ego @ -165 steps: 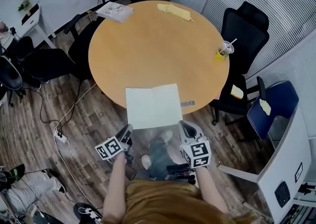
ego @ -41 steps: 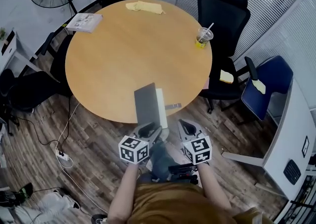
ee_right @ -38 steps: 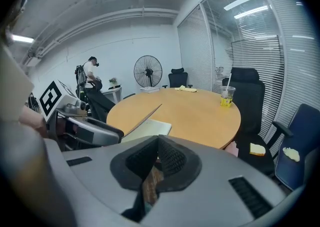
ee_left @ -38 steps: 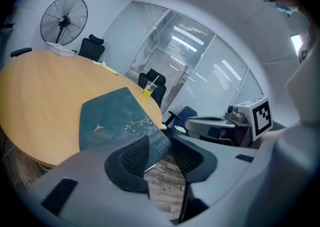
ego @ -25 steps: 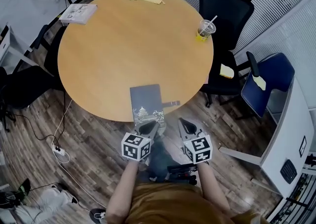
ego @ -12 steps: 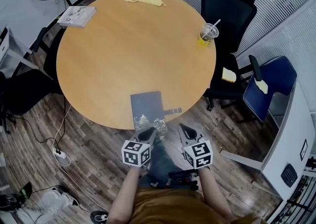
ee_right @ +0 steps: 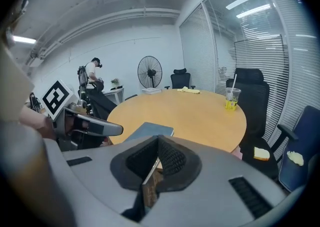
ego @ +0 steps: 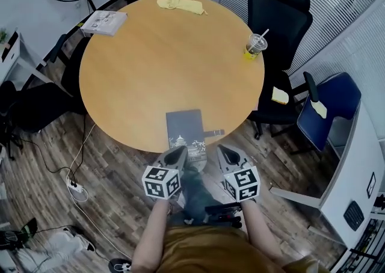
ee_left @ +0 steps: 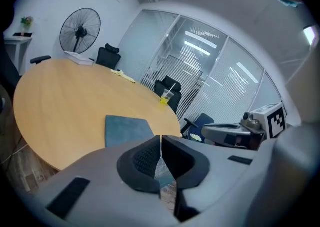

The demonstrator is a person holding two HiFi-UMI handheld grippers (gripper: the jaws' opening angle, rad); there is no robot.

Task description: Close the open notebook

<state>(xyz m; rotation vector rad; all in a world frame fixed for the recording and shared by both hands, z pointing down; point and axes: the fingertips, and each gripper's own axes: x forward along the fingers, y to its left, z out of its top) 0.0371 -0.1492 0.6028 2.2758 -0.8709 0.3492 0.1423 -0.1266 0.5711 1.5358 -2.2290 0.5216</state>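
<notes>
The notebook (ego: 185, 130) lies closed, dark grey cover up, at the near edge of the round wooden table (ego: 150, 67). It also shows in the left gripper view as a blue-grey notebook (ee_left: 127, 130) and in the right gripper view as the notebook (ee_right: 148, 132). My left gripper (ego: 179, 151) hovers just short of its near edge. Its jaws have just been closing and now meet with nothing between them (ee_left: 161, 139). My right gripper (ego: 224, 150) hangs beside it off the table edge, its jaws touching at the tips (ee_right: 158, 140) and empty.
A grey strap (ego: 213, 132) sticks out from the notebook's right side. A cup with a yellow drink (ego: 255, 45) stands at the right rim, a yellow cloth (ego: 180, 5) at the far rim, a booklet (ego: 104, 23) far left. Black chairs (ego: 280, 10) ring the table.
The notebook cover, standing on edge earlier, now lies flat and shut. Both grippers have drawn back from the notebook toward the person, and the left jaws have closed.
</notes>
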